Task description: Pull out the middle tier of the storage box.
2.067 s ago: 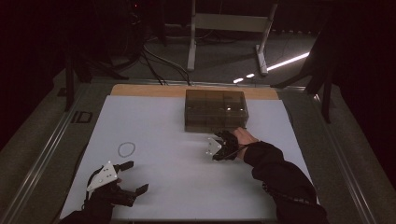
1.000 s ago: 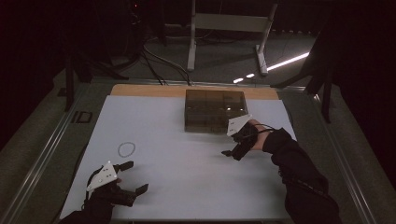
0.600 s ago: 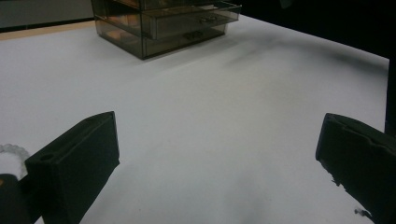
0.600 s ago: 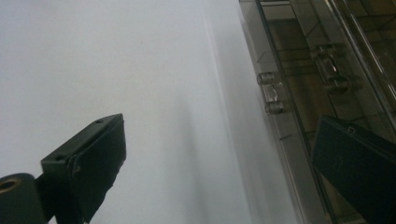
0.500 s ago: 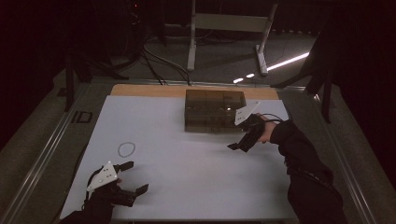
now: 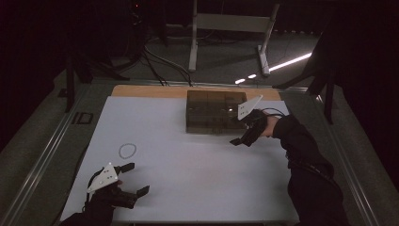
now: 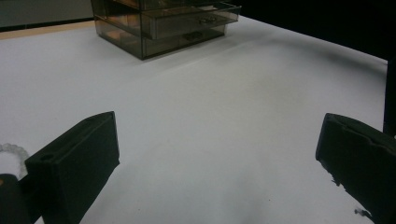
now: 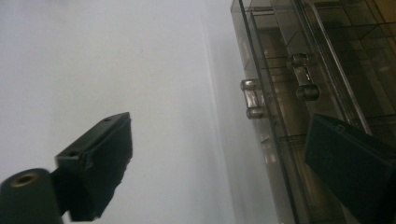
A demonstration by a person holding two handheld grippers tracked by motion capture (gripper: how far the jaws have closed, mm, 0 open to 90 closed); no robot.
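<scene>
A smoky clear drawer box (image 6: 211,112) stands at the back middle of the white table top (image 6: 188,174). My right gripper (image 6: 244,133) hovers at the box's front right corner, open, with nothing between its jaws. In the right gripper view the open right gripper (image 8: 219,140) faces the drawer fronts, and two clear drawer handles (image 8: 252,98) lie close ahead. My left gripper (image 6: 135,179) rests open near the front left edge. In the left gripper view the left gripper (image 7: 219,158) holds nothing; the drawer box (image 7: 163,23) stands far ahead with its top drawer slightly out.
A thin clear ring (image 6: 127,150) lies on the white top just beyond my left gripper, and it shows as a beaded ring (image 7: 9,151) at the left edge of the left gripper view. A wooden strip (image 6: 150,92) runs behind the box. Metal rails (image 6: 47,155) flank the table.
My right gripper has moved from the middle of the table back and to the right, up to the box's front right corner. The left gripper has stayed where it was.
</scene>
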